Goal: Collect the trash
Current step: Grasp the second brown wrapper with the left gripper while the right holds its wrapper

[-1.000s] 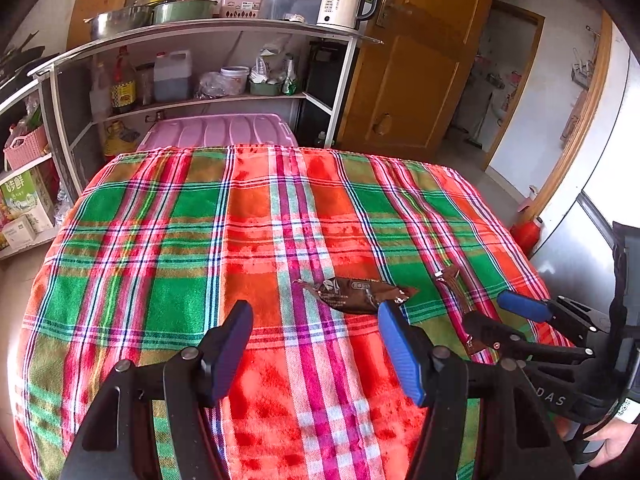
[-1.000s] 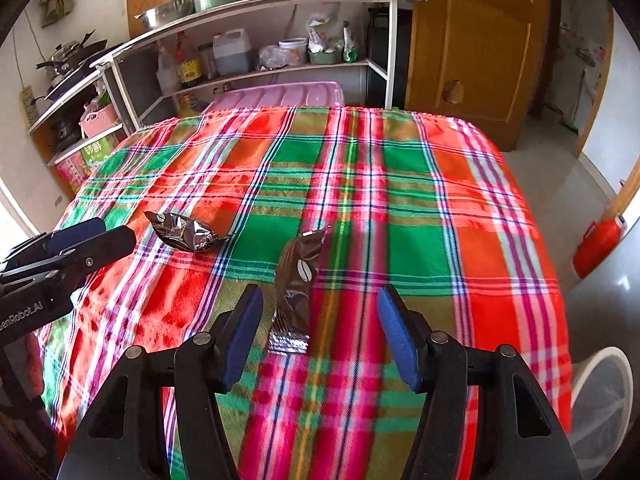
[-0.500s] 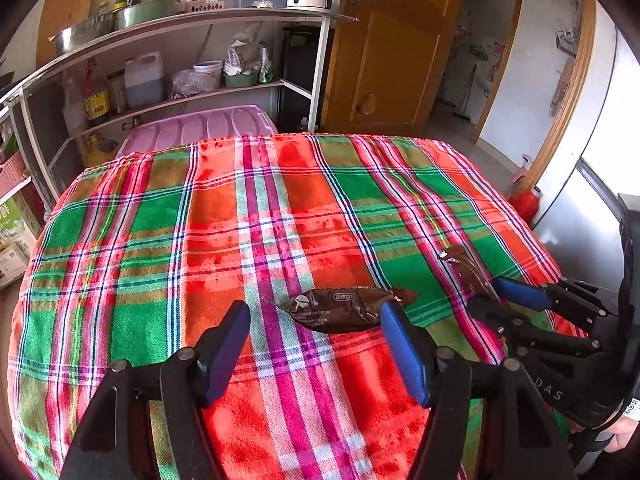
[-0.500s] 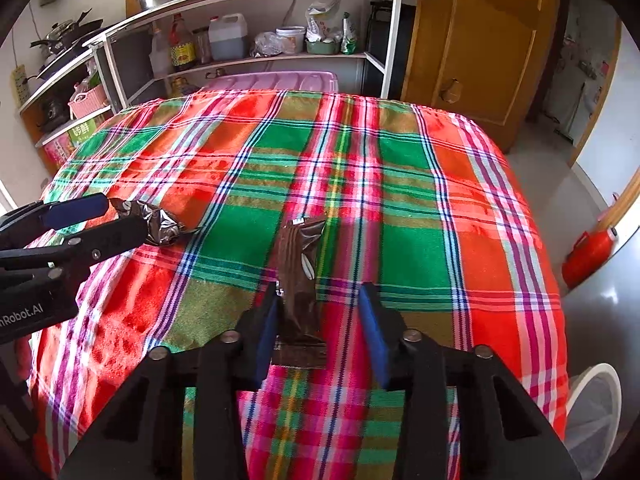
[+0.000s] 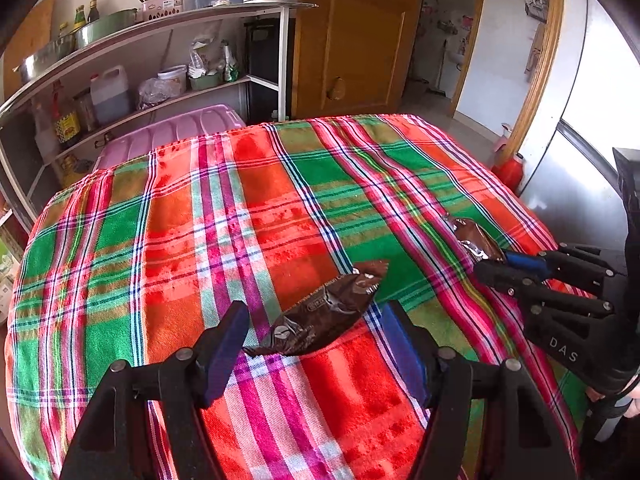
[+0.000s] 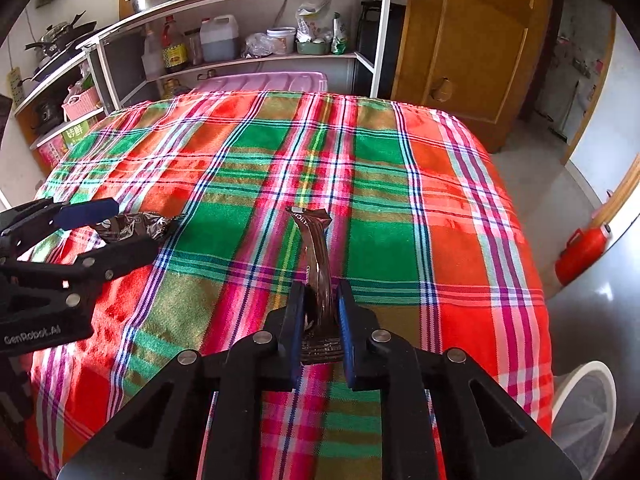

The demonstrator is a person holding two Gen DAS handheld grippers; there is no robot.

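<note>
While right tongs (image 6: 318,316) are closing on one wrapper (image 6: 316,256), pinched edge-up for lifting, left tongs (image 5: 312,344) straddle the other wrapper (image 5: 320,312) unclenched; contact probably none. Both on tabletop (image 5: 180,240).

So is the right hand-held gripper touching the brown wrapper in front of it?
Touching. In the right wrist view, the right hand-held gripper, jaws closing, squeezes the brown wrapper between both blue pads.

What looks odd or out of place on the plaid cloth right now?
Only the trash itself. One crumpled brown wrapper lies loose on the cloth between the open left gripper's fingers. The second wrapper is pinched on edge as the right gripper's jaws are closing on it. No spill or damage shows.
</note>
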